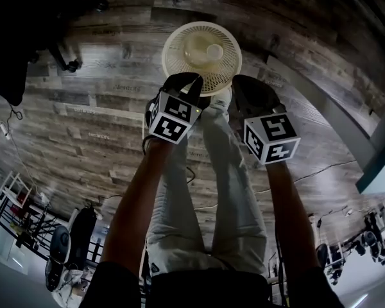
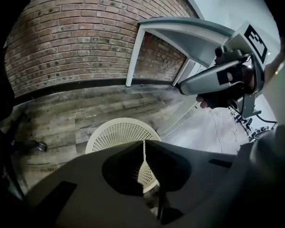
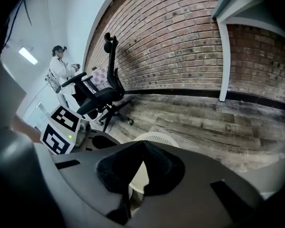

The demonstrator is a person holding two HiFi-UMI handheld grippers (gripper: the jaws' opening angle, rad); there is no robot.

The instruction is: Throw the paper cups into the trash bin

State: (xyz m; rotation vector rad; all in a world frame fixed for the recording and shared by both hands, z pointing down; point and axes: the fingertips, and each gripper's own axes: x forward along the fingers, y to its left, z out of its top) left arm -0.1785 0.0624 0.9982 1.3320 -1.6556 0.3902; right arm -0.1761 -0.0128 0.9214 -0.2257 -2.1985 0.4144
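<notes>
A cream mesh trash bin [image 1: 202, 53] stands on the wood floor just beyond my feet. It also shows in the left gripper view [image 2: 118, 132] and the right gripper view [image 3: 156, 137]. My left gripper [image 1: 187, 82] hovers over the bin's near rim, and its jaws [image 2: 143, 146] are shut with only a sliver of bin showing between them. My right gripper [image 1: 247, 88] hangs beside it at the bin's right edge, its jaws [image 3: 142, 144] shut and empty. No paper cup is in any view.
A black office chair [image 3: 107, 91] stands to the left near the brick wall [image 3: 180, 42], with a person [image 3: 59, 70] behind it. A white-legged table [image 2: 180, 32] stands to the right. A cable [image 1: 308, 172] runs across the floor.
</notes>
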